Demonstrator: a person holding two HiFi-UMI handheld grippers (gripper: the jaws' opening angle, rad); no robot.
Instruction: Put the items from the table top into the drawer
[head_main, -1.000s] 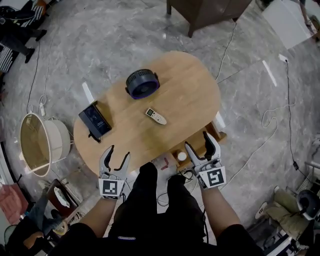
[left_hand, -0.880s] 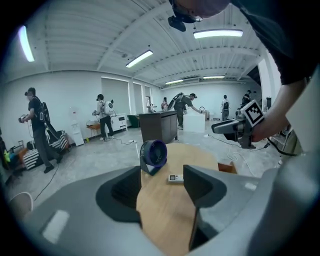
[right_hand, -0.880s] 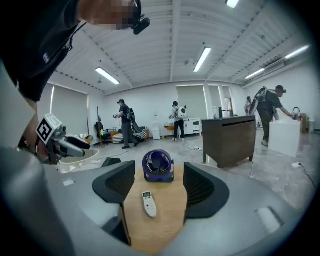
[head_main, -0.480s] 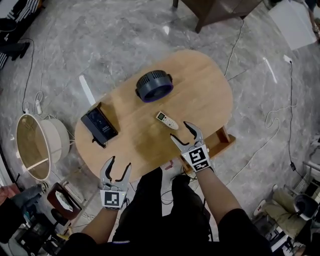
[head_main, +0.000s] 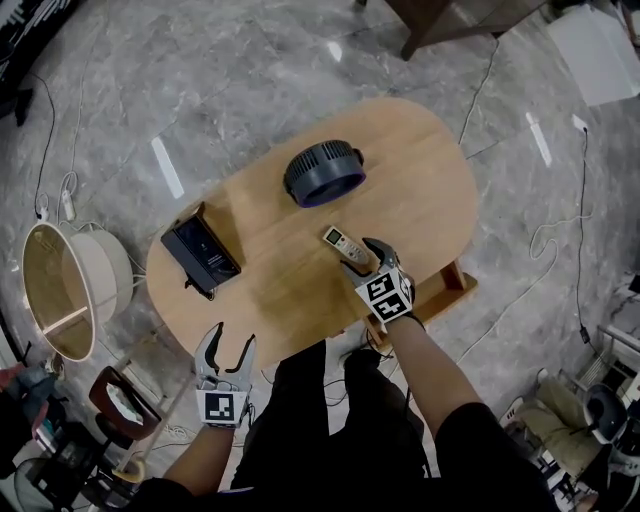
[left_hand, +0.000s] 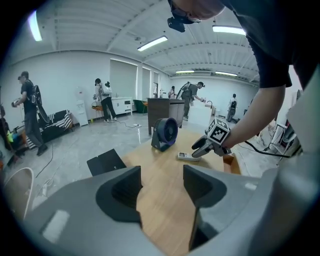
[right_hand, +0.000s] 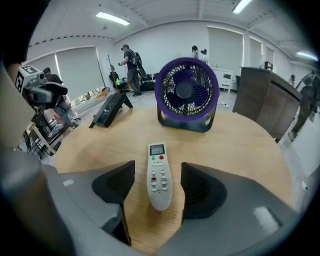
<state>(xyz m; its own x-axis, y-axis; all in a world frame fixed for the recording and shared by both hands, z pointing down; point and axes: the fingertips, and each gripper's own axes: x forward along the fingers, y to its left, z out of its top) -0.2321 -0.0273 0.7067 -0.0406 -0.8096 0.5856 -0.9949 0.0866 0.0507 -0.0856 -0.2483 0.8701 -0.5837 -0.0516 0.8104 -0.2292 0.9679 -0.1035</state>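
As the slim white remote control (right_hand: 159, 175) lay flat on the oval pale-wood worktop (head_main: 420, 190), a little toward 5 o'clock of its middle, we judged the step in hand to be the pick of that item. Our right tongs (head_main: 367, 252) stood wide apart. The remote's near end sat between the jaws with a gap on either side, so nothing was gripped yet.

The next move, as we read it, called for closing squarely across the remote's narrow sides so the smooth body would not twist. We would then lift it and carry it to the open wooden drawer (head_main: 447, 286) at the worktop's 4 o'clock edge.

Our right forearm reached in from 6 o'clock, with the tongs pitched steeply down at the wood and the marker cube facing up. Our left tongs (head_main: 232, 338) were open and empty, hanging off the 7 o'clock edge and aimed across the worktop.

The round dark fan with the purple rim (head_main: 322, 173) stood at 11 o'clock of the remote. The flat black box (head_main: 203, 253) lay at the 9 o'clock edge, and both were untouched.
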